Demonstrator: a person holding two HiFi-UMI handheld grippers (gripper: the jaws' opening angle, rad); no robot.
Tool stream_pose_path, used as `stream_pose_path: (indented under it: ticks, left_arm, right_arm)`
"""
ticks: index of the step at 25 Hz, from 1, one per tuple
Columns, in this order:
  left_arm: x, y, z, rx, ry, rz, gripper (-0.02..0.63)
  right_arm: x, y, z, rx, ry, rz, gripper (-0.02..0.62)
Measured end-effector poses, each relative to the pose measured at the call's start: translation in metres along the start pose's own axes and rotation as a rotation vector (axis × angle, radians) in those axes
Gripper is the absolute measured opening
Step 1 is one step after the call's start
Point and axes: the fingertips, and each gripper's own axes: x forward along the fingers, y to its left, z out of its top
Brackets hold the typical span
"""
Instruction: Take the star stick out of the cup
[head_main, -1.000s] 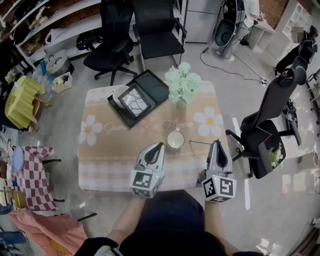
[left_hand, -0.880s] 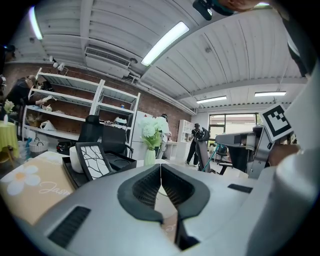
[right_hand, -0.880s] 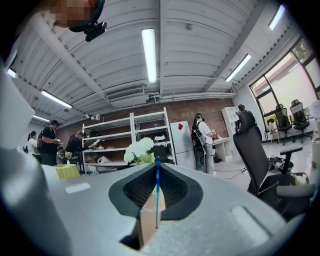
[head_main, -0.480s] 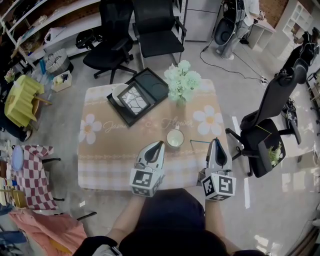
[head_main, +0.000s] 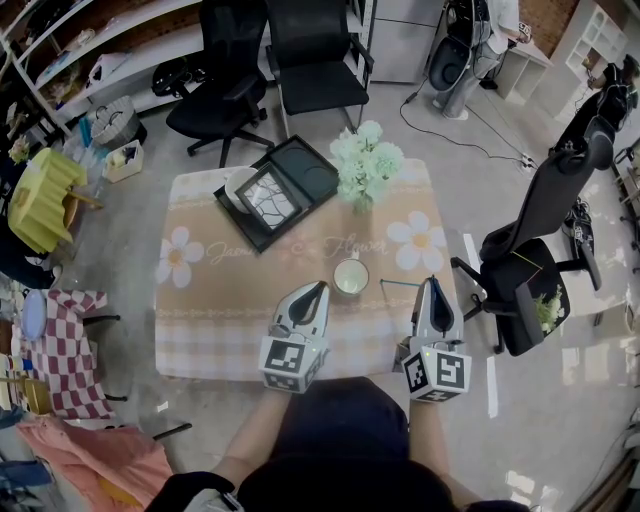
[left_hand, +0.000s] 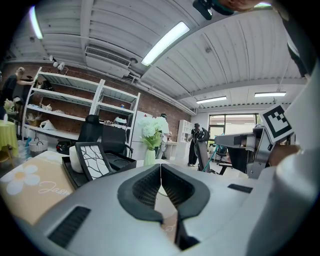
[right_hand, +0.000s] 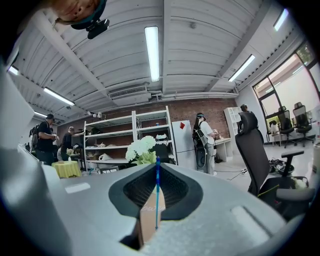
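Left tongs (head_main: 319, 290) are pressed together with nothing between them. In the left gripper view the pads (left_hand: 147, 187) meet along one seam. They hang over the surface (head_main: 215, 300), just left of the cup (head_main: 351, 277) on the person's side and apart from it.

Right tongs (head_main: 433, 286) are pinching the star stick (right_hand: 157, 192). The right gripper view shows a thin blue shaft clamped along the pad seam, its top end level with the tongs' tip. These tongs sit to the cup's right, apart from it, so the stick is over there at their tip. In the head view a faint thin line runs from that tip toward the cup's rim. I can't tell whether it's the shaft, and the star end can't be made out.

The cup stands upright on the checked daisy cloth near the front edge, between the two tongs. Its inside looks pale and I can't read any contents.

Further back, white flowers (head_main: 366, 165) stand in a vase mid-surface. A black tray (head_main: 312, 168) to their left holds a white piece and a crackle-pattern panel. A black office chair (head_main: 545, 225) sits off the right edge.
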Motion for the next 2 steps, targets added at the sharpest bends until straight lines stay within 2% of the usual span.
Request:
stream_pose_path:
  ticks: [2]
  left_arm:
    - [-0.0002,0.0013,-0.0025,-0.001,0.003,0.002,0.011]
  right_arm:
    - [-0.0003,0.0002,-0.0003,0.000,0.000,-0.001,0.014]
